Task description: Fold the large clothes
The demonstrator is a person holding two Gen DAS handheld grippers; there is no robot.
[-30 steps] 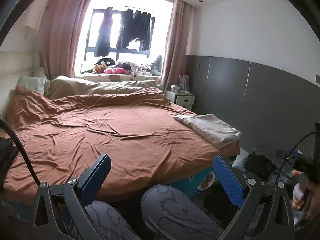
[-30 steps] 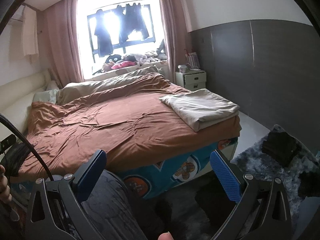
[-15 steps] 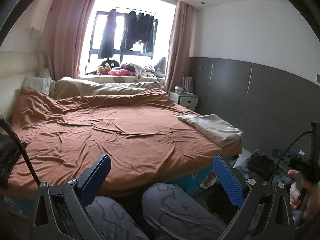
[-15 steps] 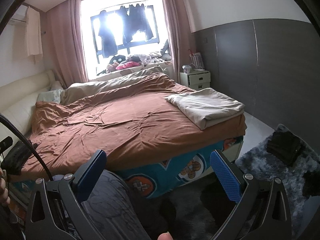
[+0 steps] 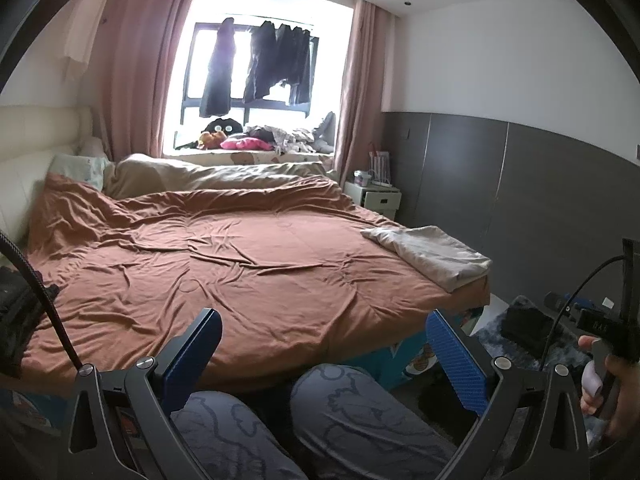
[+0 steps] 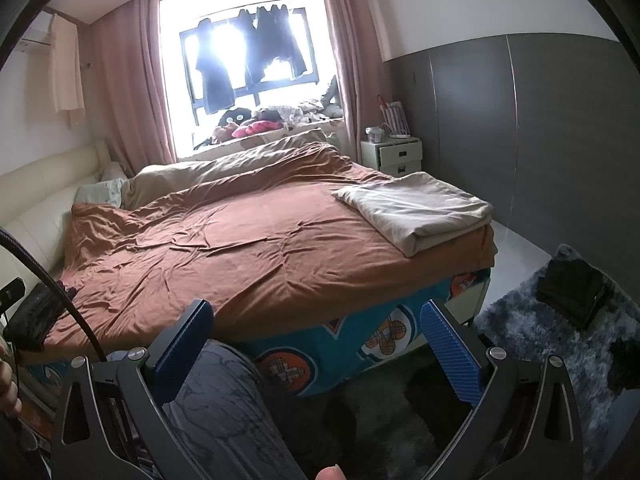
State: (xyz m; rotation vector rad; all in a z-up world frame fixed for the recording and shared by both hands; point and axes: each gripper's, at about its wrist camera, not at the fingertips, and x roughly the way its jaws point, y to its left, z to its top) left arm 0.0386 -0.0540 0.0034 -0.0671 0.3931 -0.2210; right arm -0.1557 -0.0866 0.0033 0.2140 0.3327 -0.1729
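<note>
A folded beige cloth (image 6: 416, 208) lies on the bed's near right corner, also seen in the left wrist view as the beige cloth (image 5: 432, 252). A rumpled brown cover (image 5: 224, 264) spreads over the bed (image 6: 360, 340). My left gripper (image 5: 324, 344) is open, held above the person's knees (image 5: 352, 416) short of the bed's foot, with nothing between its blue pads. My right gripper (image 6: 316, 340) is open too, low before the bed's teal side and well below the folded cloth. A hand (image 5: 608, 392) at the right edge holds the other gripper's handle.
A grey shaggy rug (image 6: 552, 336) with a black item (image 6: 568, 292) lies right of the bed. A white nightstand (image 6: 392, 156) stands by the dark wall panels. Dark clothes (image 5: 260, 64) hang at the window. A black bag (image 6: 36, 312) rests at the bed's left edge.
Both views have tilted up and drawn back slightly, so the bed sits a little lower and farther. Both grippers stay open and empty.
</note>
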